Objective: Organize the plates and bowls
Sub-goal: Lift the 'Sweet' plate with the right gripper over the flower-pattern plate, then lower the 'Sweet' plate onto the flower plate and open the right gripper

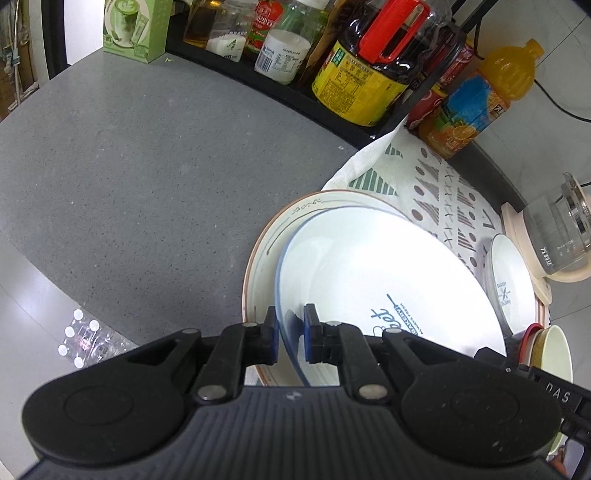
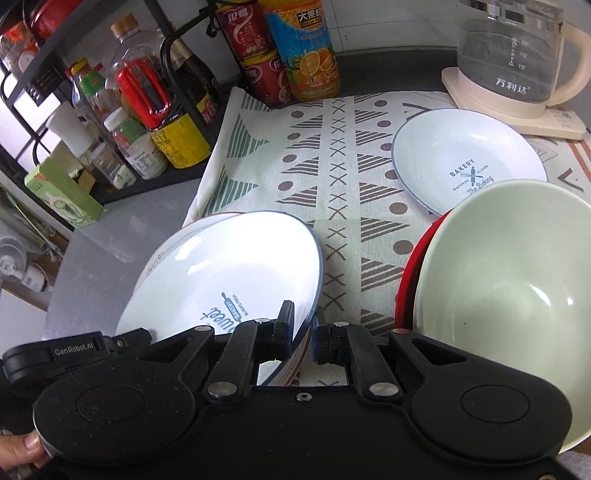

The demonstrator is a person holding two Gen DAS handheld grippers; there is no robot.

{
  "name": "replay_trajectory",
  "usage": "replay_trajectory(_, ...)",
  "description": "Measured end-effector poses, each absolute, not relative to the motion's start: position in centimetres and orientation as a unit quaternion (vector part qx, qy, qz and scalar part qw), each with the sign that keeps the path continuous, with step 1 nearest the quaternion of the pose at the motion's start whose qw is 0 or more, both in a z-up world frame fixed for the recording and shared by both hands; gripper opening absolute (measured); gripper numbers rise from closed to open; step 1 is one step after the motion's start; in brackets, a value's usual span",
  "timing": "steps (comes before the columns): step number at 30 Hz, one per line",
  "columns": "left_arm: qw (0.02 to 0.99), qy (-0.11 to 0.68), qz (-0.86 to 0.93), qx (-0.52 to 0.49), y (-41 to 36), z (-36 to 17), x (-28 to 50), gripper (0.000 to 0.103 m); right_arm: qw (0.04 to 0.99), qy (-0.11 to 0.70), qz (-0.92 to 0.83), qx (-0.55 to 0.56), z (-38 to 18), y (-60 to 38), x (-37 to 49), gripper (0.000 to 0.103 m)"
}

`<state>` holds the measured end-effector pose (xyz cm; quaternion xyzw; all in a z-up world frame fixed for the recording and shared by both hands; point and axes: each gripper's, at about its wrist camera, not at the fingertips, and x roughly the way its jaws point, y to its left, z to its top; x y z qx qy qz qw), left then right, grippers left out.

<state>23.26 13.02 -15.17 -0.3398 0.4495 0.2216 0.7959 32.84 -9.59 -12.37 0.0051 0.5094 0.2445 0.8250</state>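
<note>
A white blue-rimmed plate [image 1: 369, 273] with blue print lies on a larger brown-rimmed plate [image 1: 266, 240]. My left gripper [image 1: 290, 336] is shut on the blue-rimmed plate's near left rim. My right gripper [image 2: 303, 326] is shut on the same plate [image 2: 229, 273] at its right rim. A smaller white "Bakery" plate [image 2: 465, 162] lies on the patterned cloth [image 2: 332, 155], also in the left wrist view [image 1: 511, 280]. A pale green bowl [image 2: 506, 280] sits in a red bowl [image 2: 410, 280] at the right.
A black rack of bottles [image 1: 362, 77] stands at the back, with an orange juice bottle [image 2: 303, 48] and red cans [image 2: 258, 55]. A glass kettle [image 2: 517, 51] on a cream base stands back right. The grey counter [image 1: 129, 177] stretches left, with a green box [image 1: 133, 29].
</note>
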Motion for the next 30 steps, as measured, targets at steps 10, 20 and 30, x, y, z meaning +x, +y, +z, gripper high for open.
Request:
replay_trajectory(10,0.795,0.467,0.236,-0.307,13.4,-14.0,23.8,0.012,0.839,0.498,0.216,-0.034,-13.4,-8.6,31.9,0.01)
replay_trajectory(20,0.796,0.457,0.247,-0.311,15.0,-13.7,23.0,0.016,0.842,0.499,0.204,-0.034,-14.4,-8.0,32.1,0.012)
replay_trajectory(30,0.795,0.454,0.249,-0.316,15.6,-13.6,22.9,0.016,0.836,0.508,0.204,-0.034,-15.6,-7.0,32.4,0.015)
